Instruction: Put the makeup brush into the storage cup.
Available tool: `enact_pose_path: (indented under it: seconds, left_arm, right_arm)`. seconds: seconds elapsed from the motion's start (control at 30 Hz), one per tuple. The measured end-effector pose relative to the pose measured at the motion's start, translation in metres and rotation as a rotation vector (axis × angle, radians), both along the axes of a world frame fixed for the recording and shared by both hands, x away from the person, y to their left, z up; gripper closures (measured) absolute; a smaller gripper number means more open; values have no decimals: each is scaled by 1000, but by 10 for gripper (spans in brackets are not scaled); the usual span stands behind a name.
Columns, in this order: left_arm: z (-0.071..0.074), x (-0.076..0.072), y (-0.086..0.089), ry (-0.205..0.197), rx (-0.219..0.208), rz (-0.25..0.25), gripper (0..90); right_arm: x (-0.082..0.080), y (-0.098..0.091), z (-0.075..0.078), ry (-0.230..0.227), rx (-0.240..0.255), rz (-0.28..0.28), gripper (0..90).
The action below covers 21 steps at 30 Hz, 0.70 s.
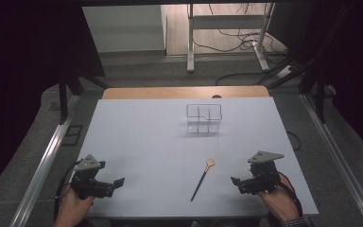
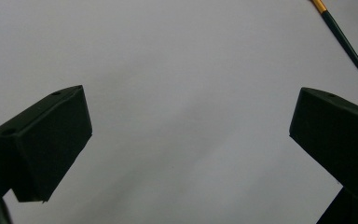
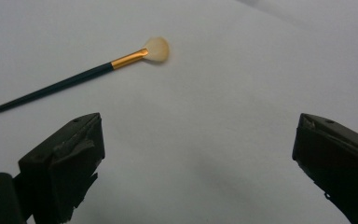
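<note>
A makeup brush [image 1: 202,178] lies flat on the white worktop [image 1: 146,142], between the two grippers and nearer the right one, its pale bristle head pointing toward one o'clock and the thin dark handle tip toward seven. It looks very light and stiff along the handle, with a gold ferrule [image 3: 129,58] under a soft, fluffy head [image 3: 157,49] that would crush or splay if pinched. The slim, smooth handle sits flush with the surface, so it may roll or slip; the best hold is probably mid-handle, just below the ferrule.

The left gripper [image 1: 119,181] and the right gripper [image 1: 235,180] both rest near the front edge, fingers spread wide and holding nothing.

The worktop is smooth, matte and bare, apart from a clear compartmented organizer [image 1: 203,118] at twelve o'clock from the brush, well apart. Beyond it is a wooden edge, dark carpet, metal rails, a table frame and loose cables.
</note>
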<state>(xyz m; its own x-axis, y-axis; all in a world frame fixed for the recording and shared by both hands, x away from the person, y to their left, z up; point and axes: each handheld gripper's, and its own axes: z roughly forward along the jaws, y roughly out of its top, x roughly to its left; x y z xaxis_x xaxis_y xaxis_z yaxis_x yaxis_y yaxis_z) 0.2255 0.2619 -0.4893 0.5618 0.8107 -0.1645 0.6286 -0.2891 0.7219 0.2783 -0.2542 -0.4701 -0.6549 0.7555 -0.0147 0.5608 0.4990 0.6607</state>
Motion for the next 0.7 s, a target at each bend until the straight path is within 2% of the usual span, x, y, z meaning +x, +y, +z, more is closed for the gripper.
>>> enact_pose_path:
  seconds: [0.13,0.3,0.5,0.7]
  left_arm:
    - [0,1,0,2,-6,3,0]
    - [-1,2,0,-2,7,-3,0]
    - [-1,3,0,-9,22,-9,0]
    - [-1,3,-2,1,39,-18,0]
  right_arm:
    - [2,-3,0,18,31,-4,14]
    - [2,-4,0,21,39,-9,8]
    - [4,-4,-2,43,24,-43,0]
    - [3,-4,-2,39,24,-37,0]
